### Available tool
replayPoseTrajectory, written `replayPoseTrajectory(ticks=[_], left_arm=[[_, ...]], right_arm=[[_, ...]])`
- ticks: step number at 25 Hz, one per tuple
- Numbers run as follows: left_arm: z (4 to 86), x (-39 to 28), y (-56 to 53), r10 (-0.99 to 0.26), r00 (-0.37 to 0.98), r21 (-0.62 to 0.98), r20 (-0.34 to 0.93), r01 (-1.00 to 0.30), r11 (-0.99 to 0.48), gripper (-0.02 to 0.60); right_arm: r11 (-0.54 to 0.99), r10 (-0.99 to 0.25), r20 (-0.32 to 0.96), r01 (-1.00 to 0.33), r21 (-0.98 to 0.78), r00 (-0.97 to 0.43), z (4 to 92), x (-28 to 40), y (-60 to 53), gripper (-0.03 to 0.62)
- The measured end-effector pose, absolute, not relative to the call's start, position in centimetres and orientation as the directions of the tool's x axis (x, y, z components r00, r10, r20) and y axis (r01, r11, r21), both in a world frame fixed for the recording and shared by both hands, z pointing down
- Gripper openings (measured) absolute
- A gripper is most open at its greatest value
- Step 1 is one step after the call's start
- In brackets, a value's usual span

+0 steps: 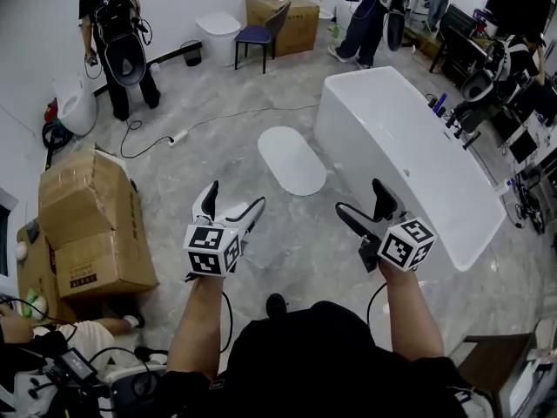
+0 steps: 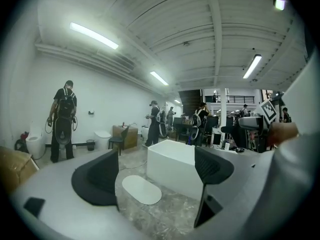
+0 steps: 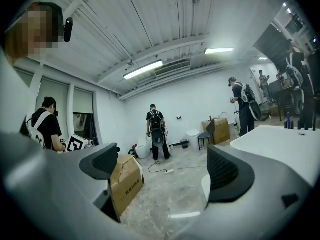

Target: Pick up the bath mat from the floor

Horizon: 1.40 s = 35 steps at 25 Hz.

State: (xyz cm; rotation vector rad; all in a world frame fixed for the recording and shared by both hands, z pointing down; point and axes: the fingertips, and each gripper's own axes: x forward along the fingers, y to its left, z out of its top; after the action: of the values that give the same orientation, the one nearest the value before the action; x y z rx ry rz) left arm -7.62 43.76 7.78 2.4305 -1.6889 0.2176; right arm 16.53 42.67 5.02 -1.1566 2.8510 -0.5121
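Observation:
The bath mat (image 1: 291,159), a white oval, lies flat on the grey marble floor next to the bathtub's left side. It is ahead of both grippers and neither touches it. My left gripper (image 1: 235,197) is held up in the air short of the mat's near end, jaws wide apart and empty. My right gripper (image 1: 359,197) hangs level with it to the right, near the tub's edge, also open and empty. In the left gripper view the mat (image 2: 141,189) shows low between the jaws of the left gripper (image 2: 157,171). The right gripper (image 3: 165,171) looks past a cardboard box.
A white bathtub (image 1: 409,146) stands right of the mat. Cardboard boxes (image 1: 87,225) sit at the left. A power strip with its cable (image 1: 178,138) lies on the floor beyond. A chair (image 1: 261,33) and several standing people are at the back.

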Motion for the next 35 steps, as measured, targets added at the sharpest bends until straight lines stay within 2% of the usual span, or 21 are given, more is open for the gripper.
replayPoseTrajectory(ticks=[8, 16, 25, 29, 35], left_arm=[[10.1, -12.8, 39.4, -0.899, 0.343, 0.121, 0.273, -0.939, -0.322, 0.479], [11.3, -12.3, 32.7, -0.890, 0.334, 0.113, 0.310, -0.942, -0.315, 0.479], [12.8, -11.7, 22.2, -0.867, 0.325, 0.144, 0.379, -0.946, -0.291, 0.477], [12.7, -12.6, 17.7, -0.875, 0.285, 0.165, 0.391, -0.957, -0.238, 0.477], [14.4, -13.0, 13.6, -0.871, 0.217, 0.095, 0.440, -0.976, -0.195, 0.477]], right_arm=[[0.639, -0.685, 0.134, -0.679, -0.361, -0.716, 6.6, 11.9, 38.0, 0.563], [0.621, -0.679, 0.109, -0.647, -0.441, -0.726, 9.2, 12.6, 30.7, 0.563], [0.654, -0.609, 0.098, -0.568, -0.499, -0.787, 11.2, 10.6, 18.7, 0.562], [0.679, -0.563, 0.112, -0.536, -0.501, -0.818, 11.1, 9.7, 13.8, 0.561], [0.692, -0.528, 0.126, -0.511, -0.510, -0.840, 12.1, 9.7, 8.2, 0.560]])
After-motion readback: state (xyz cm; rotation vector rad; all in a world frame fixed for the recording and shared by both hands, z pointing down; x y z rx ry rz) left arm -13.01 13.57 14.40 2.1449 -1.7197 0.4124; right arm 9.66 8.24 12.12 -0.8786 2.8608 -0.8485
